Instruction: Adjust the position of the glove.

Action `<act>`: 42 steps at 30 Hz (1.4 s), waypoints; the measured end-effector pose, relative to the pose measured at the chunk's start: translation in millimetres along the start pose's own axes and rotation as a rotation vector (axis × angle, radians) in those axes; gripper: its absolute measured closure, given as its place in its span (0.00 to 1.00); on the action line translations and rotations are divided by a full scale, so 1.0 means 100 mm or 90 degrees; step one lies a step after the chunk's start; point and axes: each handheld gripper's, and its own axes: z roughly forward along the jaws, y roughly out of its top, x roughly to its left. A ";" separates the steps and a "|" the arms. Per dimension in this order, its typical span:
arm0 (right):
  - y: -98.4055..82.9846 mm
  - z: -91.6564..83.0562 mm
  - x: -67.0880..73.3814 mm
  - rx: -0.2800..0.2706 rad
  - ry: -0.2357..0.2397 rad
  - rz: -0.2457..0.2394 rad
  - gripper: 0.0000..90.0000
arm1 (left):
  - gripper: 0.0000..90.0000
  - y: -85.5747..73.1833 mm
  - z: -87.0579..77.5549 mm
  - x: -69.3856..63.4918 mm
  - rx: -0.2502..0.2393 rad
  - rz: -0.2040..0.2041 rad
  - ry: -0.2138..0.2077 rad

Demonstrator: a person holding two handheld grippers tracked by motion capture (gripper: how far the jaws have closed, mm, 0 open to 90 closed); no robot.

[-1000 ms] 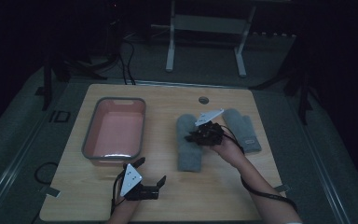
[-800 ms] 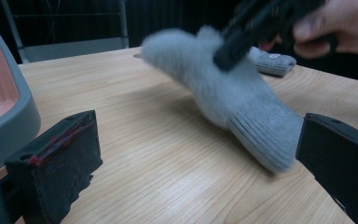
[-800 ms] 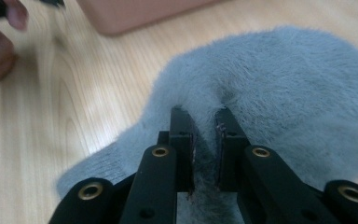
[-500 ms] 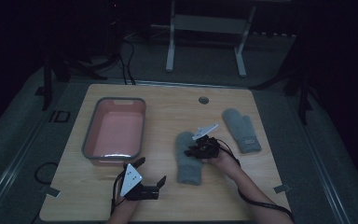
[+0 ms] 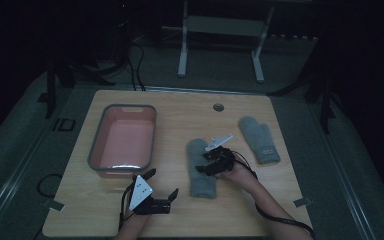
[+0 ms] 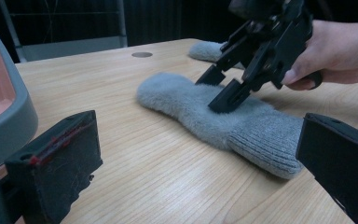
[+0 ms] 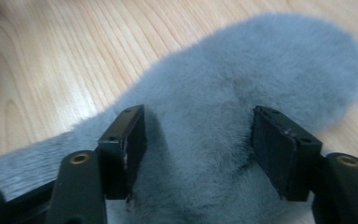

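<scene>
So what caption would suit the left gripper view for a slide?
The right tool presses open jaws into a grey mitten on the wooden table.

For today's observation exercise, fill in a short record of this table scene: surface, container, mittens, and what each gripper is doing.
surface: wooden table
container: pink tub with grey rim, at left
near mitten: grey, flat on the table, cuff toward the person
far mitten: grey, flat, apart at right
right gripper: open, jaws down on the near mitten, fur between them
left gripper: open, over bare wood near the front edge
</scene>
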 end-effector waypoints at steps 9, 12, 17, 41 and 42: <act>-0.01 -0.36 -0.03 -0.061 -0.028 0.005 0.28 | 0.00 0.00 0.00 0.00 0.000 -0.001 0.001; -0.05 -0.50 -0.10 -0.073 -0.044 0.018 0.28 | 0.00 0.00 0.00 0.00 0.001 -0.002 0.000; -0.15 -0.73 -0.31 -0.090 -0.095 0.060 0.28 | 0.00 0.00 0.00 0.00 0.000 -0.002 0.001; -0.68 -1.21 -1.41 -0.089 -0.324 0.276 0.36 | 0.00 0.00 0.00 0.01 0.000 -0.004 0.000; -0.70 -1.19 -1.44 -0.086 -0.322 0.285 0.36 | 0.00 0.00 0.00 0.01 0.000 -0.004 0.000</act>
